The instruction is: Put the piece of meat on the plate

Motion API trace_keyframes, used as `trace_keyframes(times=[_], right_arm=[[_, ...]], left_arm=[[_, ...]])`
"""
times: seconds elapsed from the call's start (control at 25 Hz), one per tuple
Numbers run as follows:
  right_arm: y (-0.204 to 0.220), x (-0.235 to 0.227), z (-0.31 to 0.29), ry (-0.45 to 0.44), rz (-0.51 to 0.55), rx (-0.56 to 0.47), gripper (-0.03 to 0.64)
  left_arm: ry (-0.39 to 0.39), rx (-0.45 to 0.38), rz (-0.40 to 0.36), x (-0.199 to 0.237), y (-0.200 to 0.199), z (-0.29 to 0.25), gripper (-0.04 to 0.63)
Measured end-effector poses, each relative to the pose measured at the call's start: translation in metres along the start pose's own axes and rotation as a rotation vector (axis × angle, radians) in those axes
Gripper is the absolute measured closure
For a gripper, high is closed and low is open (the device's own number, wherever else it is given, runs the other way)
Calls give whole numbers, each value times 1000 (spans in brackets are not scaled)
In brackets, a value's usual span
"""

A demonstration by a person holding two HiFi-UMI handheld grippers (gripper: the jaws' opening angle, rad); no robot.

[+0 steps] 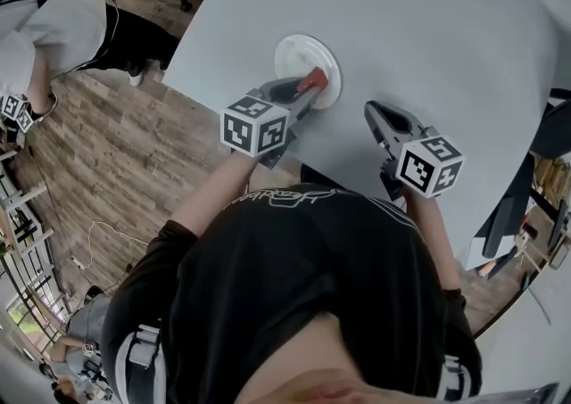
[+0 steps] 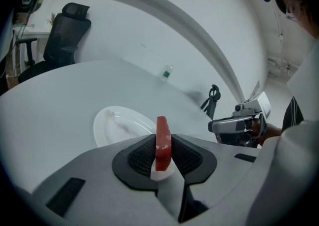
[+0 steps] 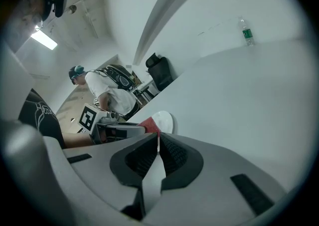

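Note:
A red slab of meat (image 2: pixel 162 141) stands on edge between the pads of my left gripper (image 2: pixel 163 156), which is shut on it. In the head view the meat (image 1: pixel 312 80) hangs over the near edge of the round white plate (image 1: pixel 299 53) on the grey table. The plate (image 2: pixel 117 126) lies just beyond the left jaws, empty. My right gripper (image 1: pixel 373 111) hovers over the table to the right of the plate, its jaws closed together with nothing between them (image 3: pixel 158 146). From the right gripper view the meat (image 3: pixel 148 125) and plate (image 3: pixel 164 120) show to the left.
A plastic bottle (image 2: pixel 167 73) stands far off on the table (image 1: pixel 428 45). The table's curved edge runs near my body, with wood floor to the left. A black office chair (image 2: pixel 62 35) and a person in white (image 3: pixel 117 98) are beyond the table.

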State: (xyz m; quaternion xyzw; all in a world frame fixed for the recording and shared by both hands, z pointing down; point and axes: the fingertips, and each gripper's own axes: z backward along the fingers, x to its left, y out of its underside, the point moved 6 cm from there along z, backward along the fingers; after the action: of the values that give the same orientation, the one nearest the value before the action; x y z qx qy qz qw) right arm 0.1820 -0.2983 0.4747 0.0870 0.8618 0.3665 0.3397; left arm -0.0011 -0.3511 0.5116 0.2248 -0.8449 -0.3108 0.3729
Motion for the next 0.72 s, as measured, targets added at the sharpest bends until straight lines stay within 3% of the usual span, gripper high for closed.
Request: trace_keyframes(times=[0.36, 0.72], right_arm=[[4, -3, 0, 2, -13, 2, 600], [4, -1, -1, -7, -10, 8, 600]], left_arm=[[-1, 28, -5, 4, 4, -8, 500], [-131, 50, -128, 12, 3, -8, 447]])
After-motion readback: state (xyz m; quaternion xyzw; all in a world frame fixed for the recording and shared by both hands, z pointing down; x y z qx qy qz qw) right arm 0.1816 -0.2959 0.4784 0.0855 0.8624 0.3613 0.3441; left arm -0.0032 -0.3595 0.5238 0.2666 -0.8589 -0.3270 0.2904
